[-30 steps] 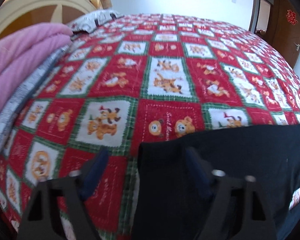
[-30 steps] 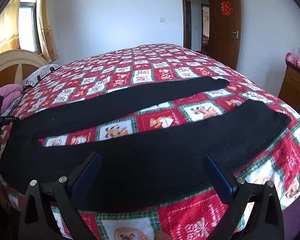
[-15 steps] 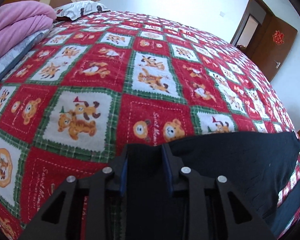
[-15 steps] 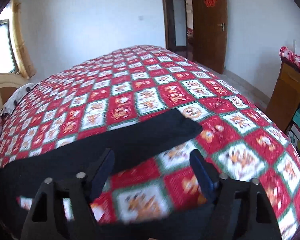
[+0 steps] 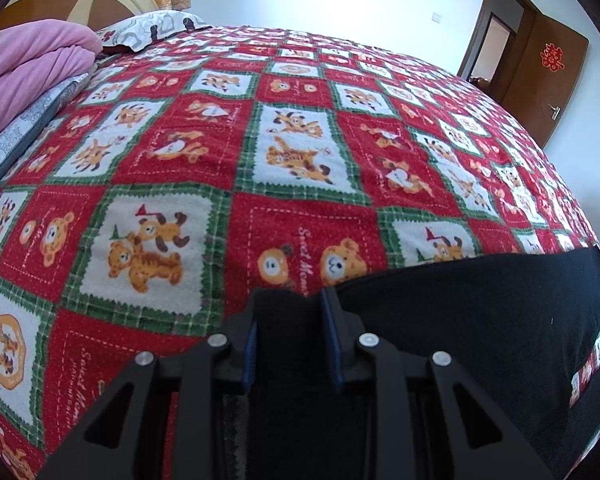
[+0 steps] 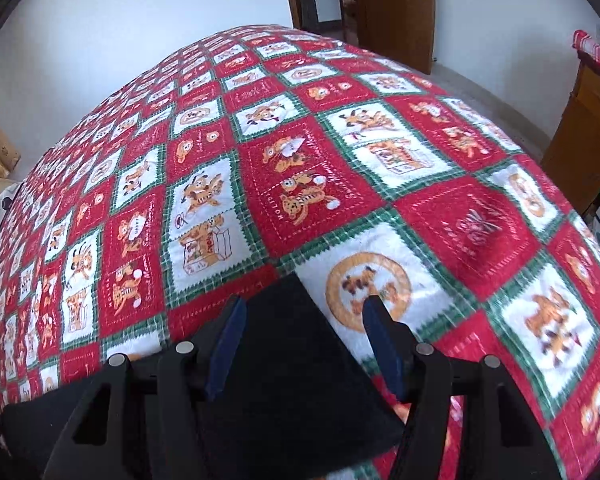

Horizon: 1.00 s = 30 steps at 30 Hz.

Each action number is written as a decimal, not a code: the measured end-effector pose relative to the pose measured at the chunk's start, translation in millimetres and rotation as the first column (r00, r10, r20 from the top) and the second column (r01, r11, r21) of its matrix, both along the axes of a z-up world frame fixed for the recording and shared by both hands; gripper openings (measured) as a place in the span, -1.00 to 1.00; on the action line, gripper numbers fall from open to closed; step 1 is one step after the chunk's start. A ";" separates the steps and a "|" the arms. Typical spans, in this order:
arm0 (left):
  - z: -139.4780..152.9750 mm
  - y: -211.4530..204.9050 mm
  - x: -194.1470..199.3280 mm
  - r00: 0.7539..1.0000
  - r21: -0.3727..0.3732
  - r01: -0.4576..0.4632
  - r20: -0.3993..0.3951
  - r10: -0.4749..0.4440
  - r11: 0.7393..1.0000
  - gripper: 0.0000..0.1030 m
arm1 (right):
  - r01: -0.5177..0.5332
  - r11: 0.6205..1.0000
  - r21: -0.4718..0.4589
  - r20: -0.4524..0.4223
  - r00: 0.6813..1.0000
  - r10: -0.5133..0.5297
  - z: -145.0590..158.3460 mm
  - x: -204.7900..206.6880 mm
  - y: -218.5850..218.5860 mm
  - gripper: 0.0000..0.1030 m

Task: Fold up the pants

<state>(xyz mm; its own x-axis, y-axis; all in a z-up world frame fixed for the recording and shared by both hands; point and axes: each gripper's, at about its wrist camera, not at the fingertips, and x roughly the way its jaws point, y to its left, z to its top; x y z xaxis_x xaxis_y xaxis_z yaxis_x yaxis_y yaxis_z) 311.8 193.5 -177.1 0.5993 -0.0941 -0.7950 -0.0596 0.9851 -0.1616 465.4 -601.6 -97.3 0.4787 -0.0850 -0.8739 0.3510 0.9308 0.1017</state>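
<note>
The left gripper [image 5: 290, 316] has its two fingers pressed close together, pinching a corner of the black pants [image 5: 480, 312]. The rest of the pants spreads out to its right, flat on the red bed cover [image 5: 180, 152].

The right gripper [image 6: 304, 332] has its fingers spread apart. A pointy end of the pants sits between them, but the fingers do not squeeze it yet.

The pants look soft and floppy and light. I think they will bend and sag when lifted, so it is best to grab them at the corners and edges, one in each gripper.

There is one pair of pants and two grippers. Off to the left gripper's left are one pink blanket [image 5: 32, 68] and one pillow [image 5: 152, 28].
</note>
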 end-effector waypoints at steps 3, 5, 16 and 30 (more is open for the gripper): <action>-0.9 0.1 0.2 1.000 -0.003 0.001 0.003 -0.001 1.000 -0.43 | -0.037 0.999 0.005 -0.022 0.999 0.037 -11.9 14.2 0.5 0.21; -1.1 -0.9 -0.4 1.000 -0.002 0.000 0.004 0.000 1.000 -0.43 | -0.070 0.998 0.004 -0.040 0.997 0.070 -21.2 20.7 6.0 0.21; 18.1 8.6 0.7 0.999 -0.044 0.023 0.038 -0.022 0.999 -0.71 | -0.148 0.988 -0.048 0.083 0.985 0.152 27.7 -20.1 30.1 -0.83; 76.2 35.9 -107.5 0.931 -0.236 0.159 0.360 -0.066 0.959 -0.72 | -0.206 0.978 -0.019 0.392 0.899 0.197 117.1 -200.6 1.0 -0.83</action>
<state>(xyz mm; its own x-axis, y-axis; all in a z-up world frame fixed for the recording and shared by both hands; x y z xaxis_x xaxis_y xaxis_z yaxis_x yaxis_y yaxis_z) 204.2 229.5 -100.9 0.8046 -0.3496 -0.4800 0.1540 0.9036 -0.3998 264.7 -600.6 19.8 0.7862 0.0669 -0.6144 0.0843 0.9732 0.2139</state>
